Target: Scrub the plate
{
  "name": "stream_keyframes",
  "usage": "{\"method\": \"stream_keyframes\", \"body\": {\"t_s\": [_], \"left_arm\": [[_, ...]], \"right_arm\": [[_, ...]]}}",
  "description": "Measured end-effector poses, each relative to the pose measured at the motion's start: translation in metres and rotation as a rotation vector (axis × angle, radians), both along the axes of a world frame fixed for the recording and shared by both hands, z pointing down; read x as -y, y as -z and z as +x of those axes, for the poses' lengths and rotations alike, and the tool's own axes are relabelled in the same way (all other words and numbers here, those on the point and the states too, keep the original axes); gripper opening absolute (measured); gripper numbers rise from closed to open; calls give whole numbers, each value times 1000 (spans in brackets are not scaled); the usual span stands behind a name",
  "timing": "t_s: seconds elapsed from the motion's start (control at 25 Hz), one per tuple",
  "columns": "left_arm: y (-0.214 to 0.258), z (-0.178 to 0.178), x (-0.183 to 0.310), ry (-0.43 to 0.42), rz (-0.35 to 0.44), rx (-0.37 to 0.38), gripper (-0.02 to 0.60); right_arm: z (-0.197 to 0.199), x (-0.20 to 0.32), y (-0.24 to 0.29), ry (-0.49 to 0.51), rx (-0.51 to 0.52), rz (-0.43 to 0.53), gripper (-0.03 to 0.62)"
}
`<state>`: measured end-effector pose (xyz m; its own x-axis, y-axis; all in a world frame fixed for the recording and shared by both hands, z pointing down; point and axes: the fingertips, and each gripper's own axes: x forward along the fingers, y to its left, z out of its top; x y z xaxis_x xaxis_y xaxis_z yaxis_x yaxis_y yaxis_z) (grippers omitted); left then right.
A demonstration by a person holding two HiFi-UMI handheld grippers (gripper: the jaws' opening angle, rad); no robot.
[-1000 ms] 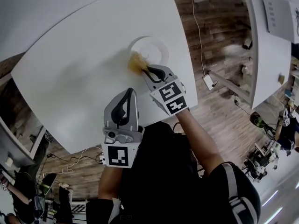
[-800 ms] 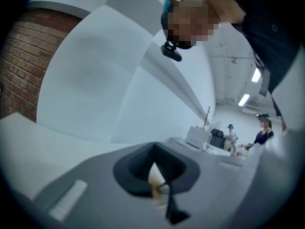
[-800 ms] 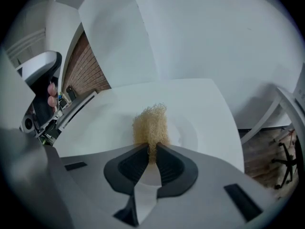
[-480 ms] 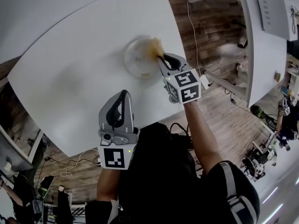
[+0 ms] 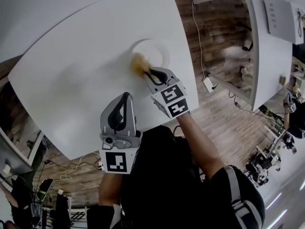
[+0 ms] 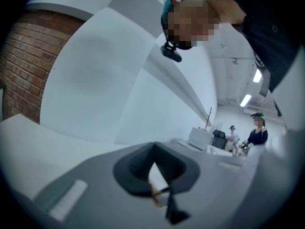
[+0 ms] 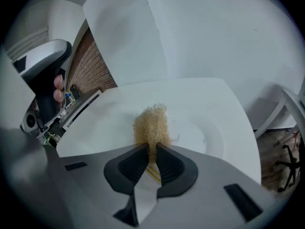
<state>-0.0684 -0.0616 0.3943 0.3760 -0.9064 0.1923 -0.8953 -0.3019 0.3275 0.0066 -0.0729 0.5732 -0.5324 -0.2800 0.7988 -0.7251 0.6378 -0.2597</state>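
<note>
Right tongs [image 7: 151,150] clamp scourer [image 7: 151,125] on plate [image 7: 193,125], clearest in right gripper view

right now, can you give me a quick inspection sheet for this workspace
surface: white table, holding only the plate.
job's things: white plate near the table's edge; tan fibrous scrubber at the plate's rim.
clutter: nothing seen on the table.
grippers: right gripper has its jaws shut on the scrubber; left gripper has its jaws together, empty, held apart from the plate.
cables: white cable with an adapter on the floor beside the table; loose cable on the floor by the near edge.
surroundings: wooden floor, another white table, brick wall, people in the background.
</note>
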Motion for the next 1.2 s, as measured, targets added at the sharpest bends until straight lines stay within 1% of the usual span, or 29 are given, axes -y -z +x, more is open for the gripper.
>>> {"method": "stream_keyframes", "body": {"t_s": [0.2, 0.4, 0.56, 0.76, 1.0, 1.2], "left_arm": [[0, -4, 2, 8, -2, 0, 3], [-2, -9, 3, 11, -7, 4, 3], [-2, -10, 8, 16, 0, 2, 3], [-3, -10, 7, 8, -4, -2, 3], [-2, -9, 6, 7, -4, -10, 3], [0, -13, 5, 13, -3, -9, 3]], "right_arm": [[-27, -7, 6, 52, 35, -5, 44], [-27, 1, 3, 42, 38, -13, 44], [-8, 15, -3, 16, 22, -13, 43], [24, 31, -2, -29, -31, 9, 43], [63, 50, 0, -114, -75, 31, 44], [72, 61, 5, -149, -86, 50, 43]]}}
